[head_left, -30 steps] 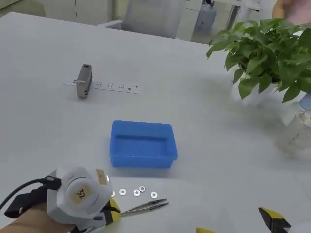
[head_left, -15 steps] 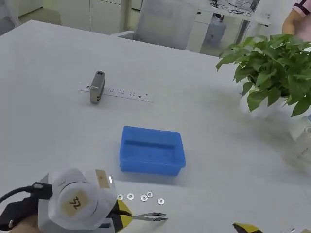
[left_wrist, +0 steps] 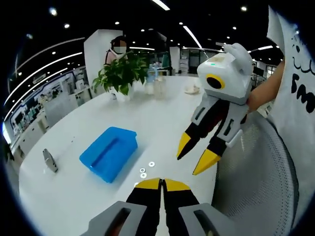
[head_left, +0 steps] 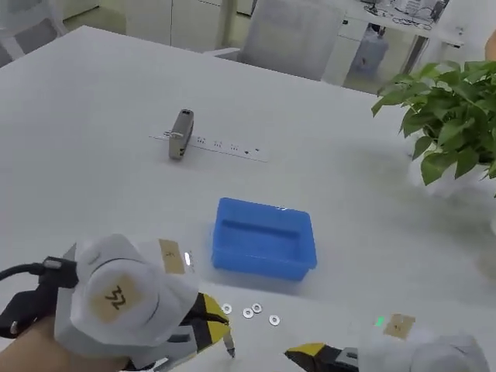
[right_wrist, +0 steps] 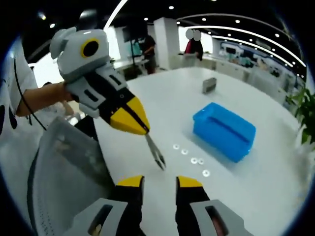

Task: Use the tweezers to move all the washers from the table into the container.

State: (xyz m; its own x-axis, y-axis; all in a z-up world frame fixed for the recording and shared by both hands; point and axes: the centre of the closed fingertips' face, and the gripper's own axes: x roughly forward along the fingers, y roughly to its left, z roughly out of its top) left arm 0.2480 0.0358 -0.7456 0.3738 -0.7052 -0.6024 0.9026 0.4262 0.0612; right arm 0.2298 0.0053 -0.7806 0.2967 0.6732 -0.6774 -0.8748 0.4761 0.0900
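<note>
Several small washers (head_left: 249, 312) lie on the white table in front of the blue container (head_left: 263, 246). My left gripper (head_left: 219, 332) hovers left of them, shut on the tweezers (head_left: 230, 349), which point down at the table. In the right gripper view the left gripper (right_wrist: 129, 117) holds the tweezers (right_wrist: 155, 153) just short of the washers (right_wrist: 194, 160), with the container (right_wrist: 224, 130) beyond. My right gripper (right_wrist: 160, 183) is open with nothing in it; it sits low at the right (head_left: 304, 356). The left gripper view shows the right gripper (left_wrist: 193, 158) open above the table edge.
A power strip with a grey adapter (head_left: 180, 133) lies behind the container. A potted plant (head_left: 453, 128) stands at the far right. A mesh chair (left_wrist: 261, 172) is close to the table's near edge. People stand in the background.
The left gripper has tilted the tweezers from nearly flat near the table to pointing down. The right gripper has come in at the lower right. The head camera has shifted.
</note>
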